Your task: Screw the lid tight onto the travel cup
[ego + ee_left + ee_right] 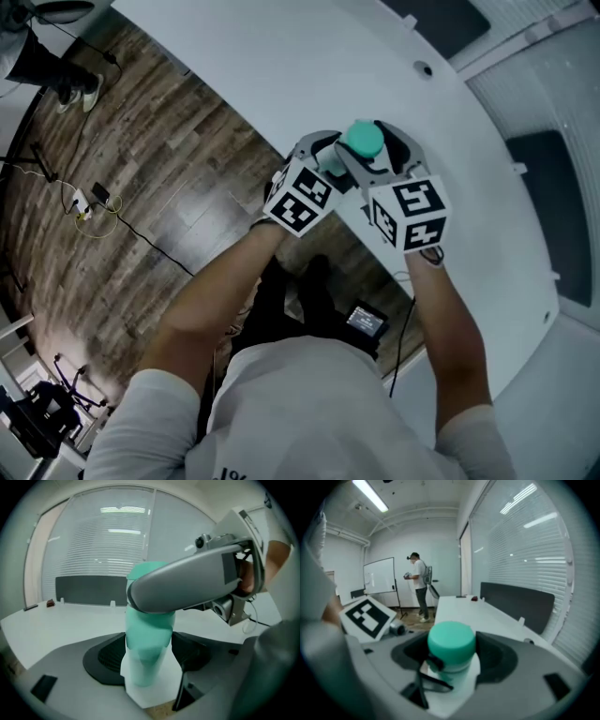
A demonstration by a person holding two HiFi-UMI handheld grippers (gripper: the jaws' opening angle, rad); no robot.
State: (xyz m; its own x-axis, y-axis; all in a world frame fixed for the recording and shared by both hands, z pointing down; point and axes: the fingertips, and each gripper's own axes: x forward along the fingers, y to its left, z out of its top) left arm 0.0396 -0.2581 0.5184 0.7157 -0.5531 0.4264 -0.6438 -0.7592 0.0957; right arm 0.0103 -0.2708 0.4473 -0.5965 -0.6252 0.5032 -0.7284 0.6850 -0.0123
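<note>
Gripping the travel cup (147,637) in my clenched left tongs (149,658) and its teal lid (451,641) in my clenched right tongs (451,662), mid-frame over the worktop (281,66) edge. If the lid seats crooked, it may cross-thread; a weak left hold lets the cup spin.

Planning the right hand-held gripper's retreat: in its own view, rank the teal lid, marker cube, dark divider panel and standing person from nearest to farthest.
1. Round teal plastic lid: between the jaws.
2. Black-and-white marker cube: close, left.
3. Dark grey divider panel: right, along the white table.
4. Standing person: farthest, back by the whiteboard.
</note>
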